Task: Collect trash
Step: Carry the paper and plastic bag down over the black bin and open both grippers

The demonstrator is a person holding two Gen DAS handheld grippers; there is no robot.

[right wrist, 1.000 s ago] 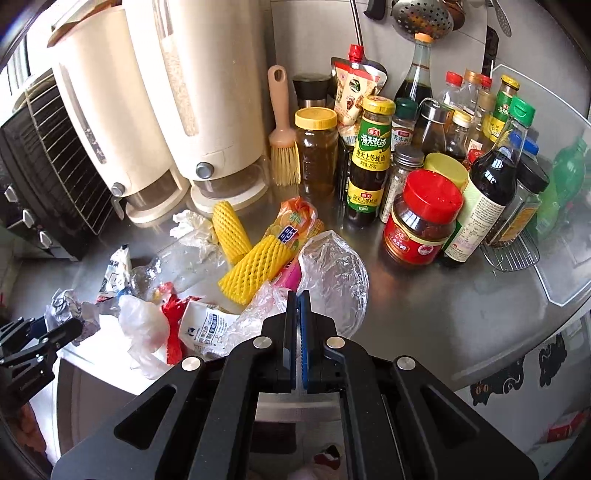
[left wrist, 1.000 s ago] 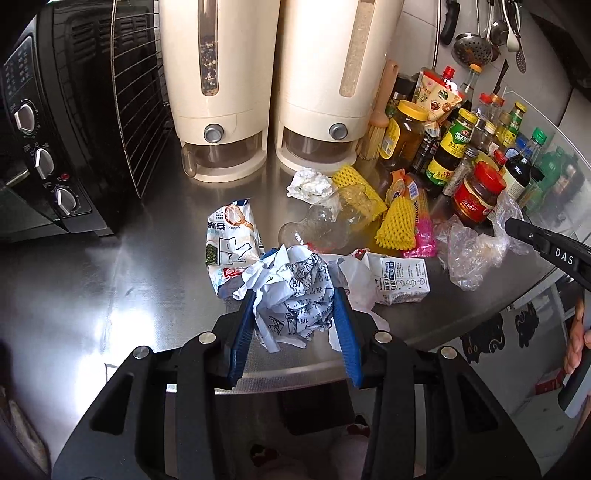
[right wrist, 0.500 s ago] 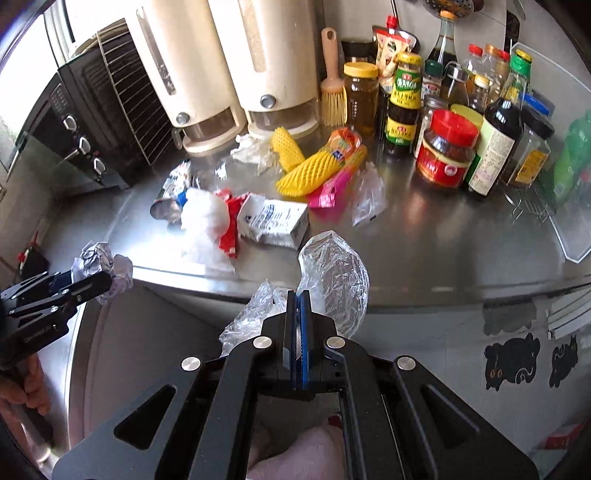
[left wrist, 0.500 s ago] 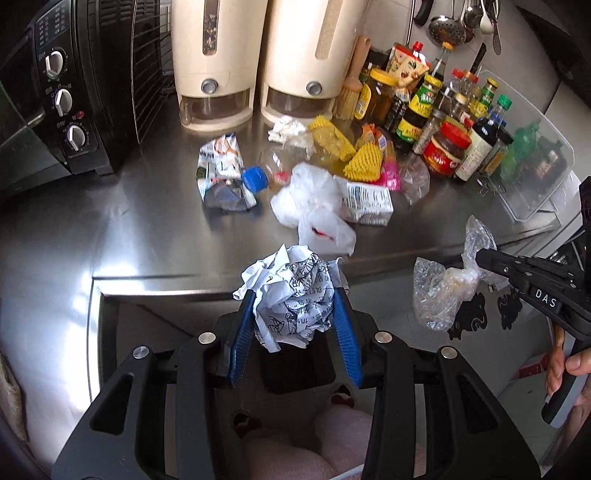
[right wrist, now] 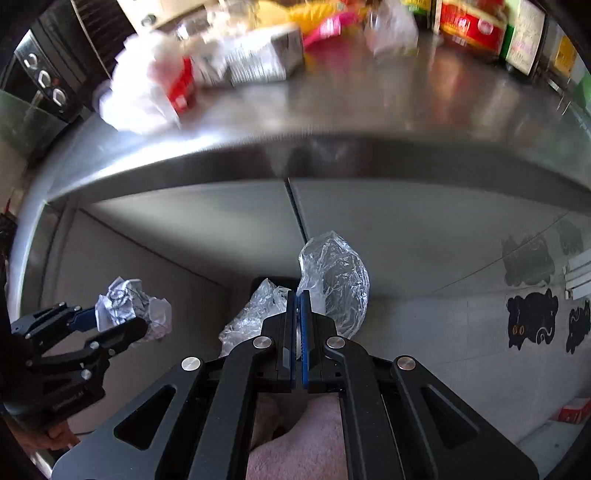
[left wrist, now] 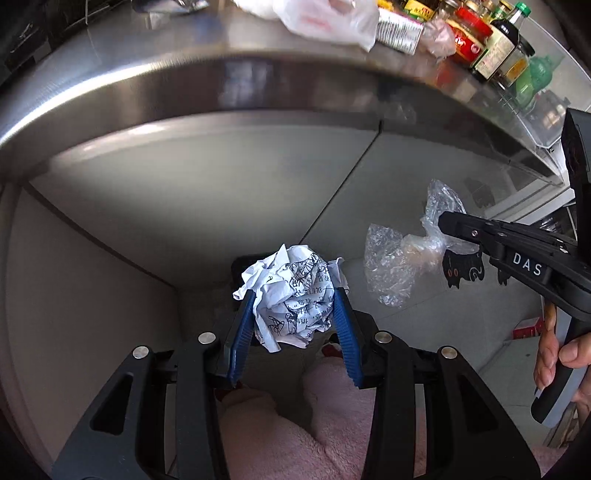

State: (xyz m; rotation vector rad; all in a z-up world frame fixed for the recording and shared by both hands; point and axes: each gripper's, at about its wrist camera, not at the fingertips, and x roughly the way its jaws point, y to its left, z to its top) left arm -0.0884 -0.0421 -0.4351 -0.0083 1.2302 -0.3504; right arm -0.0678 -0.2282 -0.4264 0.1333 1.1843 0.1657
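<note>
My left gripper (left wrist: 293,297) is shut on a crumpled ball of printed white paper (left wrist: 295,295), held below the steel counter edge in front of the cabinet doors. My right gripper (right wrist: 298,295) is shut on a clear crumpled plastic bag (right wrist: 334,277). The bag also shows in the left wrist view (left wrist: 399,258), to the right of the paper ball. The paper ball also shows in the right wrist view (right wrist: 129,306), at the lower left. A dark bin (left wrist: 243,269) sits on the floor behind the paper, mostly hidden.
The steel counter (left wrist: 184,66) runs above, holding a white plastic bag (left wrist: 314,18), a carton (left wrist: 399,29), yellow foam nets (right wrist: 295,11) and sauce jars (left wrist: 472,33). An oven (right wrist: 44,74) stands at the left. Grey cabinet doors (left wrist: 221,177) are ahead. Pink slippers (left wrist: 295,424) are below.
Both grippers have dropped from above the counter to below its edge, carrying the paper ball and the plastic bag. The views now face the cabinet doors.
</note>
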